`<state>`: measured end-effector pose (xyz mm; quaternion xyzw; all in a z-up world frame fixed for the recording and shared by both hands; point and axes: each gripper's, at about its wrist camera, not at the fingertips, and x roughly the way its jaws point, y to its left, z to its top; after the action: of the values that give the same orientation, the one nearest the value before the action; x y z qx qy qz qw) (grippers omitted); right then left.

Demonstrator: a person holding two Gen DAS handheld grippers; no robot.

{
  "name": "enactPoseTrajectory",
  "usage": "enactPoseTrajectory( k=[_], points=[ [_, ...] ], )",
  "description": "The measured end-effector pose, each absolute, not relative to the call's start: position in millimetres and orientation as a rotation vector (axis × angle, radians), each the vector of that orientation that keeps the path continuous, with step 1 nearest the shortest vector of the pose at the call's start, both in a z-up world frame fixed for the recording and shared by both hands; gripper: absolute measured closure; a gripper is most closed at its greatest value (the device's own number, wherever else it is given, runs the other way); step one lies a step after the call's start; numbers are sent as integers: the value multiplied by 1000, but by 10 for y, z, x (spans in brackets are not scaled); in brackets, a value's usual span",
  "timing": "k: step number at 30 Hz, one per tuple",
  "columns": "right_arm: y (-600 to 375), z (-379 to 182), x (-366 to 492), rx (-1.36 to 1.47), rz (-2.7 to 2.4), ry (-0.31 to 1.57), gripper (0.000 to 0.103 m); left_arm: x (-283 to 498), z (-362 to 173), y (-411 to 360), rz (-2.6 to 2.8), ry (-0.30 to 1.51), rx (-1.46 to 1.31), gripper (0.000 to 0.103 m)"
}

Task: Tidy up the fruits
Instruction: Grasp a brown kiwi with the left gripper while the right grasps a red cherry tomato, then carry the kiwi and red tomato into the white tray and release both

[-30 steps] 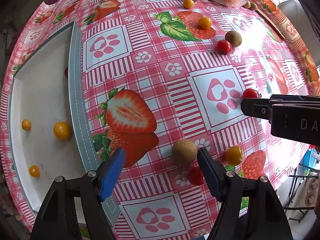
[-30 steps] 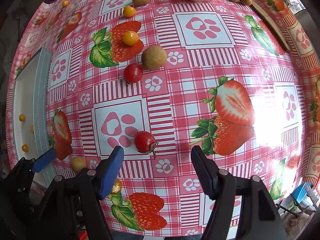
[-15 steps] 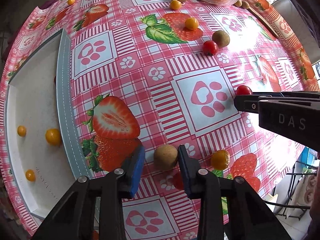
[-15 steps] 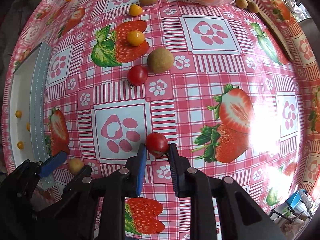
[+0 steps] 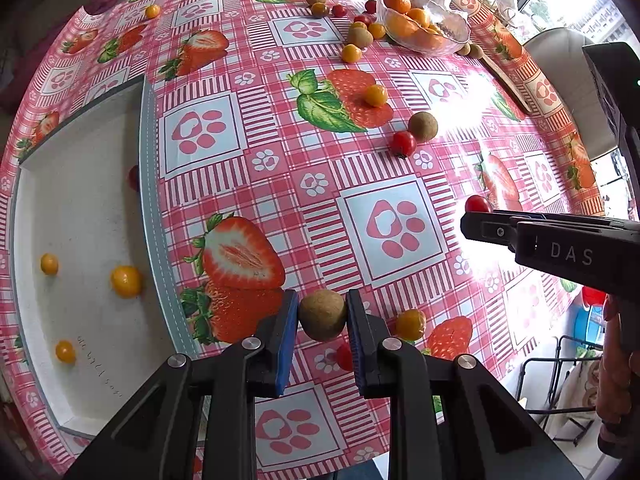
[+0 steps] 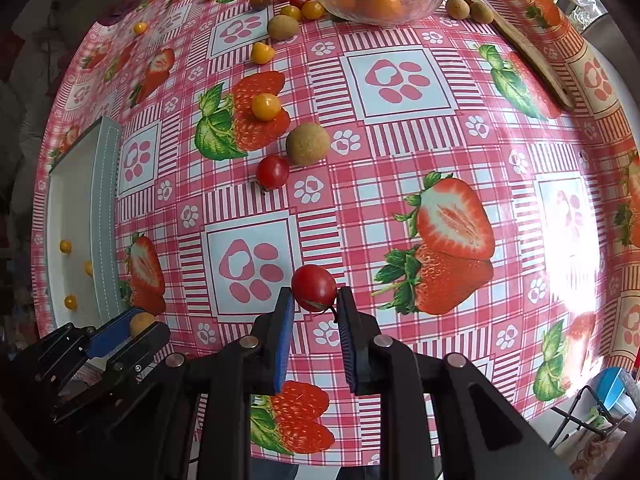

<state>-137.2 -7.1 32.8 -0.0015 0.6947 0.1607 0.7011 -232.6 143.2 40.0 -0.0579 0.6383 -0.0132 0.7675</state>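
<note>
**Both tools clamped on fruit above the strawberry cloth**

The left tool has its blue-padded fingers pressed to both sides of a round, matte brown fruit. The right tool pinches a glossy red cherry tomato, its thin stalk hanging beside the right pad. In the left wrist view the right tool shows side-on at the right, black plastic with pale lettering, the tomato peeking past its tip.

Just right of the held brown fruit lie an orange fruit and a small red one partly hidden behind the left tool's finger. The table wears a shiny oilcloth in pink-and-white check, printed with strawberries and paw marks; glare whitens its right part. At the left sits a shallow white tray with a grey stitched rim, holding three small orange fruits and a red one tight against its right wall.

Further off, another tomato touches a rough brown fruit, with a smooth yellow-orange one beyond. At the far edge a clear glass bowl holds tangerines, with more small fruits scattered to its left. Beyond the table's right edge are a pale chair and bright windows.
</note>
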Motion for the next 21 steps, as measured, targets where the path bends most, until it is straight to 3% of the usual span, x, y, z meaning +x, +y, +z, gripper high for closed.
enactPoseTrajectory(
  k=[21],
  points=[
    [748, 671, -1595, -90, 520, 1514, 79, -2850, 611, 2411, 148, 1329, -243, 78]
  ],
)
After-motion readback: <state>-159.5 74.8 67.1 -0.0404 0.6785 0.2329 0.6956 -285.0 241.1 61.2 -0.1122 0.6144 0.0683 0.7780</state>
